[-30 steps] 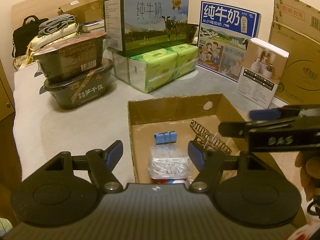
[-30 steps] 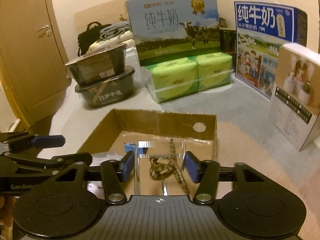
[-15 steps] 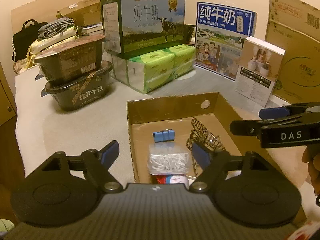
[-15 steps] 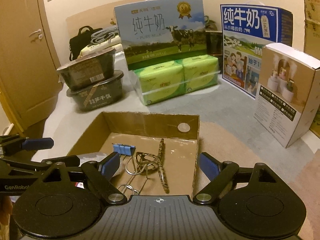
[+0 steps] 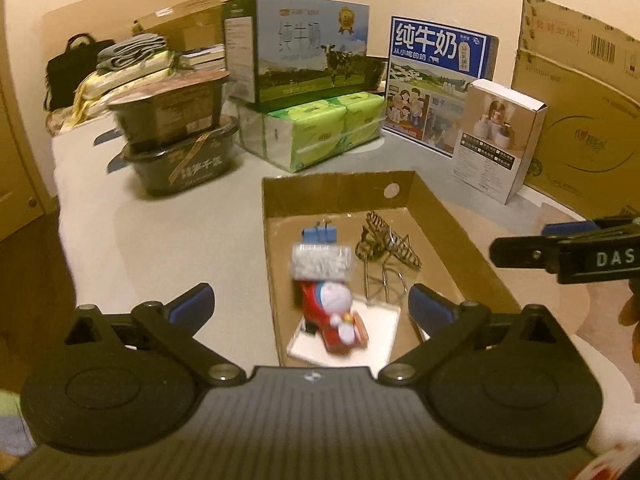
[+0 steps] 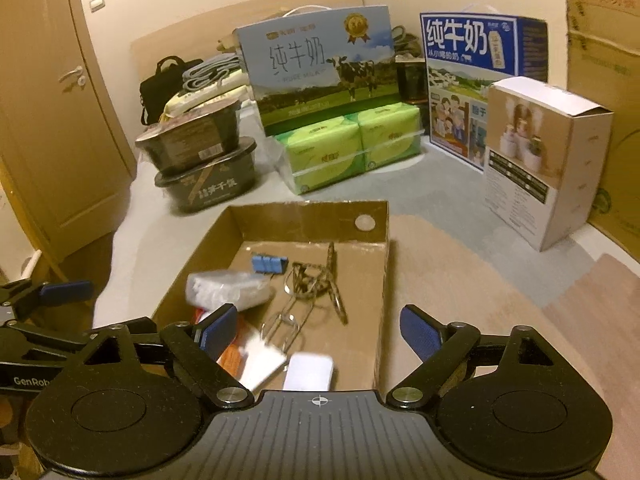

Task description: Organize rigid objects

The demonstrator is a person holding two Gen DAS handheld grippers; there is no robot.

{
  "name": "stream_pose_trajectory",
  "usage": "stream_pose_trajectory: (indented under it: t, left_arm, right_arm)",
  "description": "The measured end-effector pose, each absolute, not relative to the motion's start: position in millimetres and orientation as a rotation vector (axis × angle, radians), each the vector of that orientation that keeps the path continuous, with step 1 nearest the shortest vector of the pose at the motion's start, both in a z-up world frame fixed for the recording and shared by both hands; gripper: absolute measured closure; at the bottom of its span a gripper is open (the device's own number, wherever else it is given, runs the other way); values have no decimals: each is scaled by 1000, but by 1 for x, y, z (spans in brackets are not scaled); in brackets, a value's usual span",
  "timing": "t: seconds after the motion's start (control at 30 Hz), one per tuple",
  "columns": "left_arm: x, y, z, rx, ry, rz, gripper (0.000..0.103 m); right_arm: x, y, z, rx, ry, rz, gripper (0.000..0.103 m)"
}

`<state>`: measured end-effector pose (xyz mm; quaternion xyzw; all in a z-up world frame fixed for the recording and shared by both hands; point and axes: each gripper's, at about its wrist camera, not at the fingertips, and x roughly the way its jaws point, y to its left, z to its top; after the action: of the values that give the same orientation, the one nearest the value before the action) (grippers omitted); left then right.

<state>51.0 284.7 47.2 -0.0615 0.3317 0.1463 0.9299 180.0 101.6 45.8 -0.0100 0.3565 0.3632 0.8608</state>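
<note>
The grey tabletop (image 5: 160, 240) was crowded along its far side: at 11 o'clock from my left camera stood two stacked black food tubs (image 5: 180, 136), at 12 o'clock a milk carton (image 5: 304, 44) sat on green tissue packs (image 5: 320, 132), and toward 1 o'clock a blue milk box (image 5: 440, 80) stood behind a small white box (image 5: 500, 136). Directly ahead lay the open cardboard tray (image 5: 340, 192), and everything I was sorting sat inside it. Near its far wall I saw a blue binder clip (image 5: 320, 235), with a clear packet of white pieces (image 5: 322, 266) just on the near side of it, blurred. At 1 o'clock from the clip lay a patterned hair clip (image 5: 386, 242), with a wire frame (image 5: 386, 284) next to it. Closer to me, a red and blue cartoon toy (image 5: 334, 312) rested on a white card (image 5: 380, 336). My left gripper (image 5: 310, 302) hung above the tray's near end with its fingers spread wide, gripping nothing. My right gripper (image 6: 318, 330) hovered over the tray's near right corner, likewise wide apart and empty; through its camera I saw the same tray (image 6: 312, 216) and a small white box (image 6: 308, 370) inside it at 6 o'clock, too blurred to tell more.
</note>
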Motion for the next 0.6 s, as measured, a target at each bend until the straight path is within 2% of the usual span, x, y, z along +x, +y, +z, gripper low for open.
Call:
stream_pose_trajectory:
  t: [0.17,0.6]
  left_arm:
    - [15,267,52,-154,673,323,1]
    - [-58,213,57,-201,703,357,1]
  right_arm:
    - [146,80,49,-14,770,735,9]
    - [65,31,51,-28,777,708,8]
